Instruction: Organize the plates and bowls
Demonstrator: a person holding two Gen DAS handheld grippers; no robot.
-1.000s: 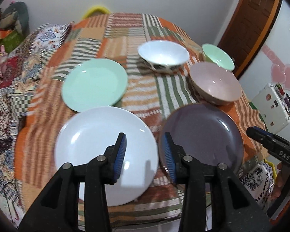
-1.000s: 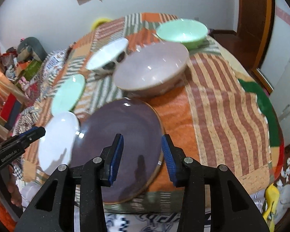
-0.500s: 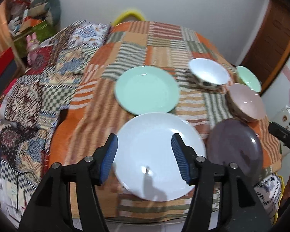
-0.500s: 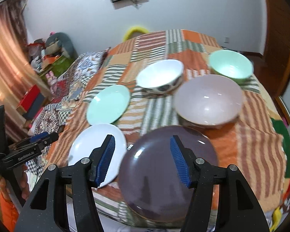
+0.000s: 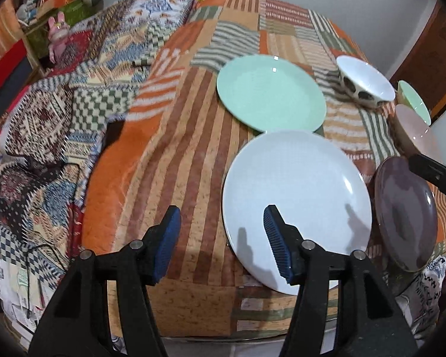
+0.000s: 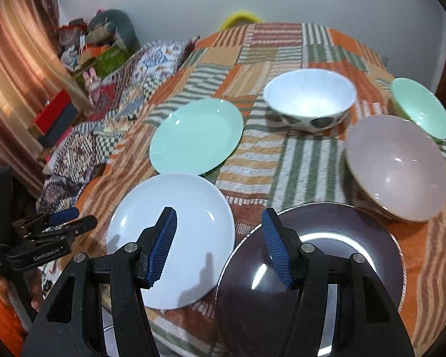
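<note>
- Three plates show from the left wrist: mint plate, white plate, purple plate on the cloth; left gripper gapes wide, empty, over the white plate's near-left rim.
- Right wrist: right gripper wide, empty, seemingly above the gap between white and purple plates; white bowl, pink bowl, mint bowl beyond.

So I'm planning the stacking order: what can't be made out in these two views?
- Left wrist view: the pink bowl and green bowl are squeezed at the fisheye edge; their depth is unreadable.
- Right wrist view: the purple plate has its near rim hidden behind the right claw.
- Left wrist view: the white plate is partly covered by the left claw.
</note>
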